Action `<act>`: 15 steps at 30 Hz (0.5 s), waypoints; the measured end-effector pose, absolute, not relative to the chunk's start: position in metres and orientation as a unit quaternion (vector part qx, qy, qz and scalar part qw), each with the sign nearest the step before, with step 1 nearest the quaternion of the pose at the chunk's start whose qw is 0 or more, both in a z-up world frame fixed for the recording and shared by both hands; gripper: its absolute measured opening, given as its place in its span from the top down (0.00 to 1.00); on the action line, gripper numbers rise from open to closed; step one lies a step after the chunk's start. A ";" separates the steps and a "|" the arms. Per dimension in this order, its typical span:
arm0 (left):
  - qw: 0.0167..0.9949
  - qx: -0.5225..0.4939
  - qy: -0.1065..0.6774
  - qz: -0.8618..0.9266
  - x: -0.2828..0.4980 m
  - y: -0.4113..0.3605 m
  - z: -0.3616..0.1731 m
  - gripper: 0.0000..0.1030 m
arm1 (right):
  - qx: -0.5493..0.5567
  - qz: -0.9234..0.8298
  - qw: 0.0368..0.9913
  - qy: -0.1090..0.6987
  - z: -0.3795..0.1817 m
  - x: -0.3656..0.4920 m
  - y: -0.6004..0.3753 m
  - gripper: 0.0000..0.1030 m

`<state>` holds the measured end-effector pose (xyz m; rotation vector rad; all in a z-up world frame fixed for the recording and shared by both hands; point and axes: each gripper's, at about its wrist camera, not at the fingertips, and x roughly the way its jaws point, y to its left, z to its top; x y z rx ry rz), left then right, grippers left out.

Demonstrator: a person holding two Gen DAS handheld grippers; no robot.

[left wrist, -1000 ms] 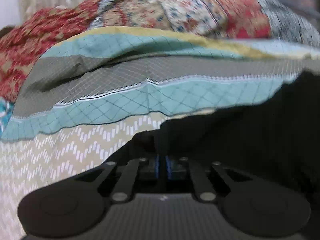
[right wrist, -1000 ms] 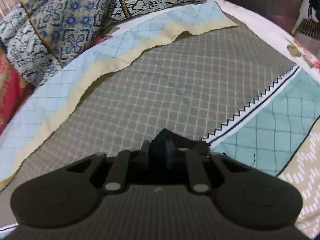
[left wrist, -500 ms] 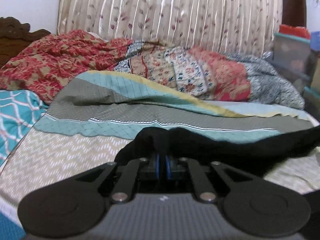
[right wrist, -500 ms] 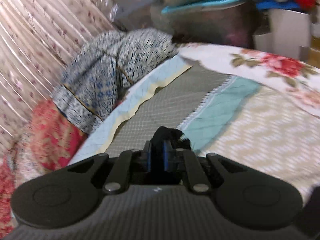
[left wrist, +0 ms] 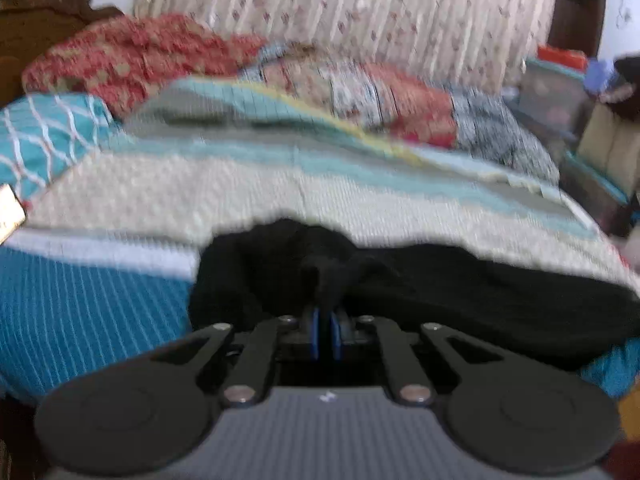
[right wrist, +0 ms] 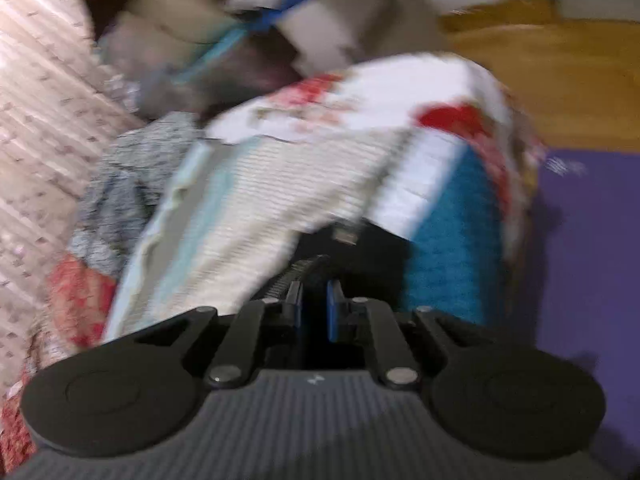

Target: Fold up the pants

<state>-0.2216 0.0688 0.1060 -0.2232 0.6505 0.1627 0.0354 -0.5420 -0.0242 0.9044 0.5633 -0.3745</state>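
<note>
The black pants (left wrist: 460, 292) lie in a long dark band across the near part of the bed, blurred by motion. My left gripper (left wrist: 324, 312) is shut on a bunched fold of them, the cloth rising between its blue pads. In the right wrist view the black pants (right wrist: 360, 256) show a zip and a small label beside the patterned bedspread (right wrist: 256, 208). There my right gripper (right wrist: 314, 288) is shut on their edge by the zip, the fabric pinched between the blue pads.
A patterned bedspread (left wrist: 280, 184) covers the bed, with red and blue quilts (left wrist: 360, 92) heaped at its far side before a striped curtain (left wrist: 360, 8). A teal pillow (left wrist: 40, 140) lies at left. Boxes and clutter (right wrist: 260, 8) stand past the bed's end; purple floor mat (right wrist: 580, 240) at right.
Both grippers have swept back fast toward the near edge of the bed, dragging the black pants along. The right view has swung from the bedspread to the bed's end and the floor.
</note>
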 end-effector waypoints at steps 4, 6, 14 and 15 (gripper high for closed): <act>0.919 -0.068 0.381 0.071 -0.228 0.057 0.077 0.79 | 0.433 -0.217 0.827 0.284 -0.056 0.048 -0.546 0.35; 0.920 -0.074 0.380 0.067 -0.241 0.061 0.079 0.72 | 0.421 -0.270 0.835 0.230 -0.051 0.033 -0.553 0.35; 0.910 -0.280 0.295 0.075 -0.266 0.160 0.108 0.38 | 0.287 -0.258 0.914 0.130 0.008 0.020 -0.514 0.41; 0.896 -0.323 0.296 0.069 -0.259 0.176 0.105 0.35 | 0.272 -0.213 0.929 0.136 0.015 0.024 -0.498 0.41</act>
